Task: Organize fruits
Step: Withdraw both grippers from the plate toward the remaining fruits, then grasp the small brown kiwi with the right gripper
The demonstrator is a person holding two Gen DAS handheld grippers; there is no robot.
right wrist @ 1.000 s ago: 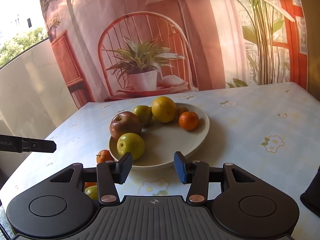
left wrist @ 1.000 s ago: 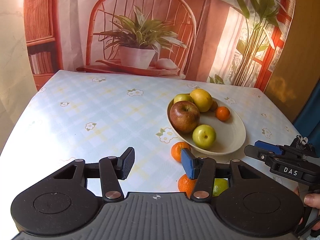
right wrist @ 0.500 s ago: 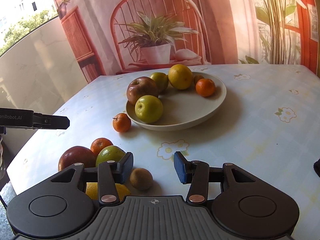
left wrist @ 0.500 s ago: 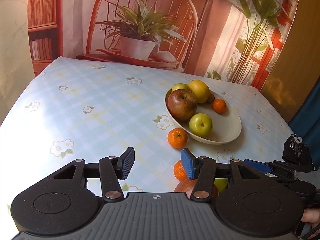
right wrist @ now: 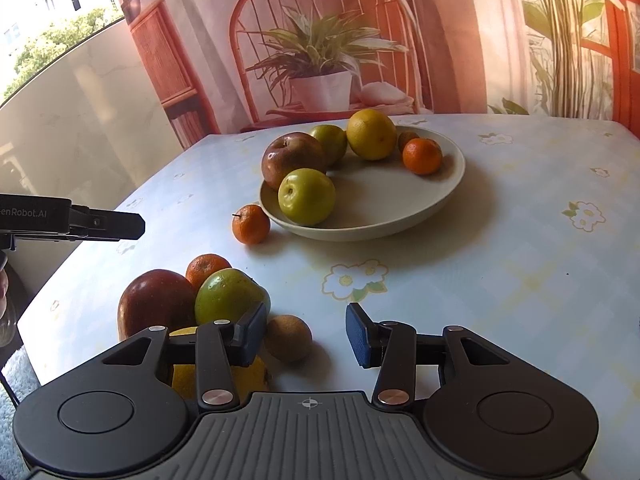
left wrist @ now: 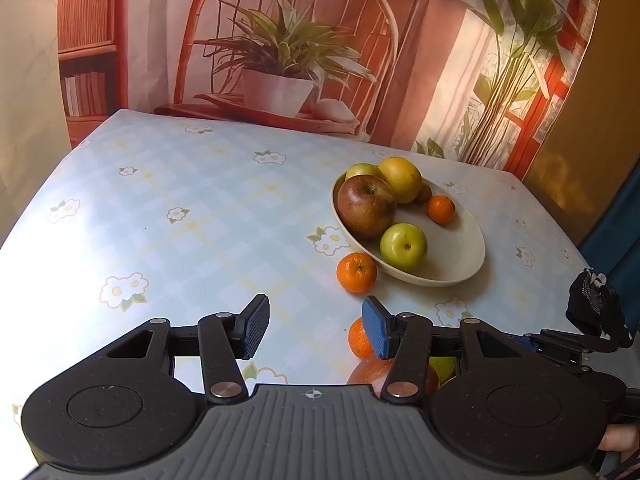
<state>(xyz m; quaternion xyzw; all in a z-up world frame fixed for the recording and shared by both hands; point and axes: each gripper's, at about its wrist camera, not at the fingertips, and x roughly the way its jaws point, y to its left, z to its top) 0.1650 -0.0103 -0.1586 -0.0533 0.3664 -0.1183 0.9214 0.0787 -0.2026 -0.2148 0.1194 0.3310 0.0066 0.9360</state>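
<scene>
Surface (right wrist: pixel 500 280): flowered cloth, carrying all the fruit. Bowl (right wrist: pixel 448 196) sits at 12 o'clock from the right hand-held gripper (right wrist: pixel 306 334) and holds six pieces: one red apple, two green apples, one yellow citrus, one mandarin, one small brown fruit partly hidden.

Loose on the surface, six counted: red apple (right wrist: pixel 154 300), green apple (right wrist: pixel 228 294), a lemon-like yellow fruit mostly hidden, two mandarins (right wrist: pixel 251 224), one kiwi (right wrist: pixel 289 337).

The kiwi lies at 11 o'clock, just beside the right gripper's left pad. Judged light, soft-skinned, bruisable; take it across its short middle, gently.

Right gripper: jaws apart, empty. Left hand-held gripper (left wrist: pixel 316 328): jaws apart, empty.
</scene>
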